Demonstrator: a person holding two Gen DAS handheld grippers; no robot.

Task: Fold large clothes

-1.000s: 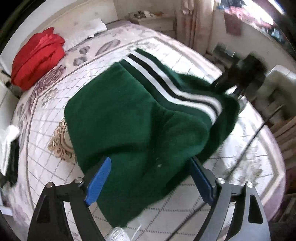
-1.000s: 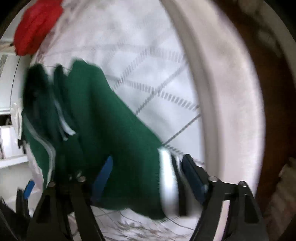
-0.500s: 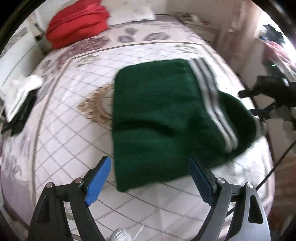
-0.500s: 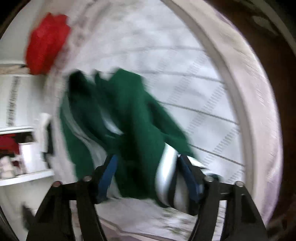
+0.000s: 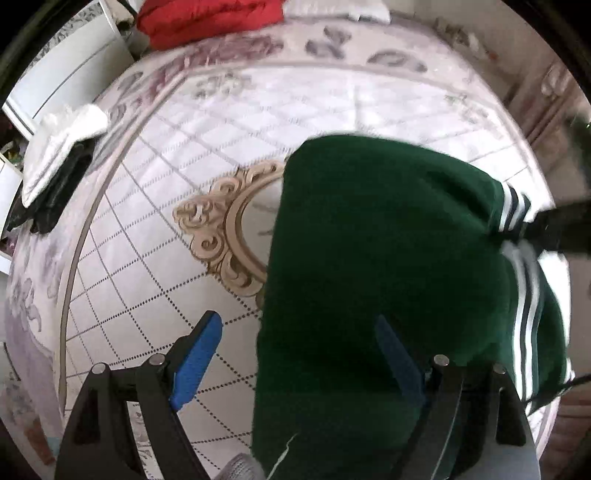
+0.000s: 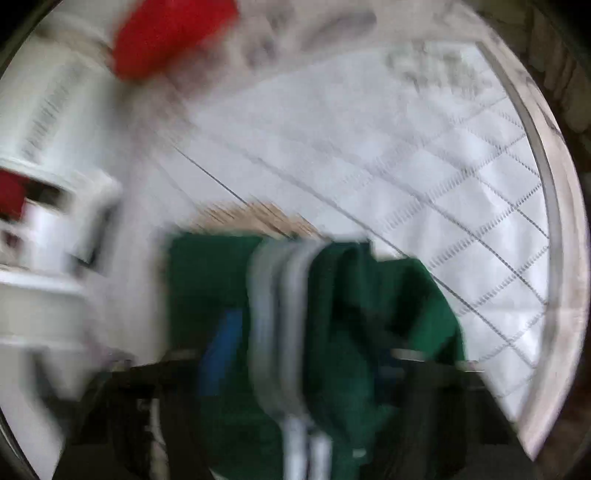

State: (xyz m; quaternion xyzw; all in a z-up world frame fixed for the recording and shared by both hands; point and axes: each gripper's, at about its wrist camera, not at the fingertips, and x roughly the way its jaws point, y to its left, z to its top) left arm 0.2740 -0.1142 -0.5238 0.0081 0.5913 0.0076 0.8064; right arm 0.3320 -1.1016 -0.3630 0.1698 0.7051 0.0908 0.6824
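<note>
A dark green garment (image 5: 369, 277) with white stripes lies folded on the patterned bed cover (image 5: 166, 266). My left gripper (image 5: 295, 354) hangs open just above it. Its left blue pad (image 5: 195, 362) is over bare cover and its right pad (image 5: 399, 365) is over the cloth. In the left wrist view my right gripper (image 5: 554, 229) shows as a black shape at the right edge, pulling up the striped end (image 5: 513, 206). The right wrist view is blurred. There my right gripper (image 6: 303, 354) has its jaws closing on the green garment (image 6: 369, 295), with the striped band (image 6: 277, 314) bunched between them.
Red bedding (image 5: 210, 14) and a white pillow (image 5: 332, 11) lie at the head of the bed. A white and black pile of clothes (image 5: 55, 170) sits at the left edge beside a white cabinet (image 5: 70, 74). White shelves (image 6: 48, 221) stand to the left in the right wrist view.
My left gripper has swung round and shifted left, so the garment now sits at the right of its view. My right gripper has carried the striped end up and across, and its jaws have narrowed.
</note>
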